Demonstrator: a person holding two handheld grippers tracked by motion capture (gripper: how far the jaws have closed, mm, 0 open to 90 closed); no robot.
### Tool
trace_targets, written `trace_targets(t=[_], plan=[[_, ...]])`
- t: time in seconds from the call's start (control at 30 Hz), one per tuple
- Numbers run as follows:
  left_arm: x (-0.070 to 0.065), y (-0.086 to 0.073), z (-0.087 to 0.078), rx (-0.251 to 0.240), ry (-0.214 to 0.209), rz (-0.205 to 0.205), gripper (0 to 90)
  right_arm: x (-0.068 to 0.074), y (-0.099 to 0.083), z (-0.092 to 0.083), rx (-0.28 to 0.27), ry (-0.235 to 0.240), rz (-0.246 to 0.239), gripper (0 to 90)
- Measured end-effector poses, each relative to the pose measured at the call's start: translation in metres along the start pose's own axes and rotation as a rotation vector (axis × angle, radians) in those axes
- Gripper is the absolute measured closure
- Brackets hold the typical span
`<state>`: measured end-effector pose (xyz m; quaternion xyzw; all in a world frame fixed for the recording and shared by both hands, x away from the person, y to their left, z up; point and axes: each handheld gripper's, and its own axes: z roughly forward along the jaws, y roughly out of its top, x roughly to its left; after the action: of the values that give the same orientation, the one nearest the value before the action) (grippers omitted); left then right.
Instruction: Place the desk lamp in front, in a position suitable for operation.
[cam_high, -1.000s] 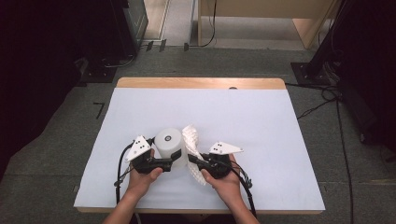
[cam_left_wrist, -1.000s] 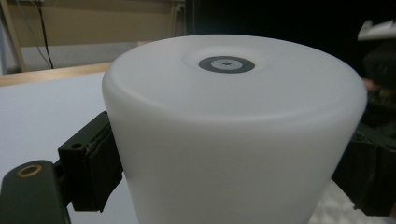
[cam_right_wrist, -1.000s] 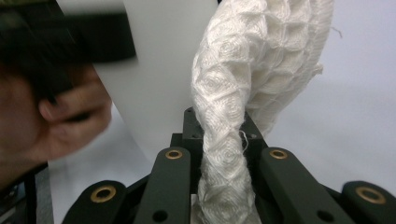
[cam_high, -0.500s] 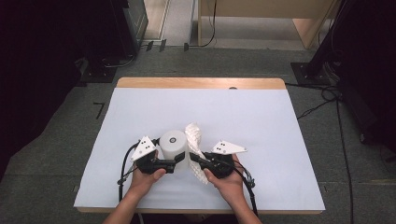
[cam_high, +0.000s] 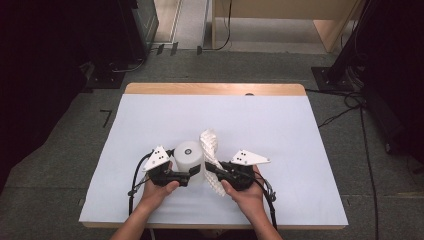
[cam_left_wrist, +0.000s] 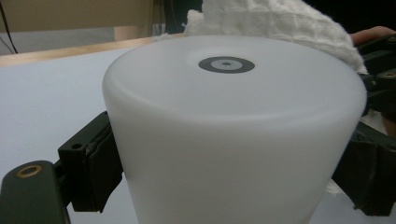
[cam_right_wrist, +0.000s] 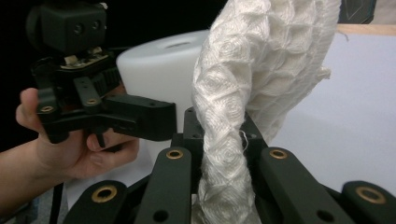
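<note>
White and waffle-textured, a woven cloth (cam_high: 210, 155) stands up in a loose twisted strip from the right tongs (cam_high: 212, 169), whose jaws are pressed together on its lower part; in the right gripper view the cloth (cam_right_wrist: 238, 116) rises straight out from between the two black jaws and flops over toward the far side. Just to the left of those tongs sits a milky white plastic cylinder (cam_high: 189, 159) with a small grey ring mark on its flat top, upright on the pale sheet covering the wooden bench (cam_high: 215, 89). The left tongs (cam_high: 192, 172) clamp this cylinder from the side, one black pad on each flank, as the left gripper view shows with the cylinder (cam_left_wrist: 233, 140) squeezed between the pads. Cloth and cylinder touch, the cloth leaning against the cylinder's right flank. Both tongs lie close together near the bench's front edge, each gripped in one of the person's hands.
</note>
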<state>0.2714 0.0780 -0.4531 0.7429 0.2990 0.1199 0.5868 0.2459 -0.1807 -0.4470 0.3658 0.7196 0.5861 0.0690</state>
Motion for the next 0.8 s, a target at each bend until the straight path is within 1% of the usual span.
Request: trace_targets(t=[0.03,0.07,0.13,0.17,0.23,0.3,0.33,0.37,0.4,0.43,0.57,0.6,0.63,0.67,0.73,0.8], plan=[[0.001,0.003,-0.003,-0.017,-0.004,-0.011,8.9,-0.002,-0.002,0.002,0.011,-0.002,0.006,80.0],[0.005,0.007,-0.008,-0.041,-0.001,-0.025,9.0,-0.004,-0.009,0.009,0.051,-0.011,0.025,80.0],[0.010,0.010,-0.013,-0.063,0.002,-0.043,9.0,-0.004,-0.016,0.016,0.085,-0.009,0.038,80.0],[0.012,0.010,-0.015,-0.067,0.002,-0.052,9.0,-0.004,-0.019,0.020,0.110,-0.006,0.036,80.0],[0.015,0.009,-0.015,-0.069,0.004,-0.058,9.0,-0.002,-0.021,0.024,0.124,-0.004,0.030,80.1],[0.017,0.006,-0.013,-0.051,0.025,-0.042,8.9,0.000,-0.020,0.024,0.123,0.000,0.030,80.1],[0.017,0.006,-0.013,-0.051,0.025,-0.042,8.9,-0.001,-0.019,0.024,0.112,-0.002,0.027,80.0],[0.016,0.003,-0.009,-0.037,0.053,-0.021,8.9,-0.002,-0.018,0.022,0.106,-0.003,0.025,80.0],[0.016,0.003,-0.009,-0.037,0.053,-0.021,8.9,-0.002,-0.018,0.022,0.106,-0.003,0.025,80.0],[0.014,0.000,-0.005,-0.024,0.088,0.008,8.9,-0.005,-0.015,0.017,0.085,-0.022,0.025,80.0],[0.010,-0.008,0.003,0.032,0.142,0.071,8.9,-0.010,-0.010,0.006,0.049,-0.053,0.048,80.0],[0.010,-0.008,0.003,0.032,0.142,0.071,8.9,-0.010,-0.010,0.006,0.049,-0.053,0.048,80.0],[0.007,-0.012,0.005,0.052,0.156,0.101,8.8,-0.012,-0.009,0.002,0.038,-0.064,0.053,80.0],[0.007,-0.012,0.005,0.052,0.156,0.101,8.8,-0.012,-0.009,0.001,0.037,-0.065,0.055,80.0],[0.003,-0.013,0.005,0.058,0.160,0.121,8.8,-0.013,-0.009,0.000,0.038,-0.070,0.053,79.9],[0.002,-0.016,0.003,0.051,0.166,0.120,8.7,-0.014,-0.009,0.000,0.038,-0.070,0.055,79.9]])
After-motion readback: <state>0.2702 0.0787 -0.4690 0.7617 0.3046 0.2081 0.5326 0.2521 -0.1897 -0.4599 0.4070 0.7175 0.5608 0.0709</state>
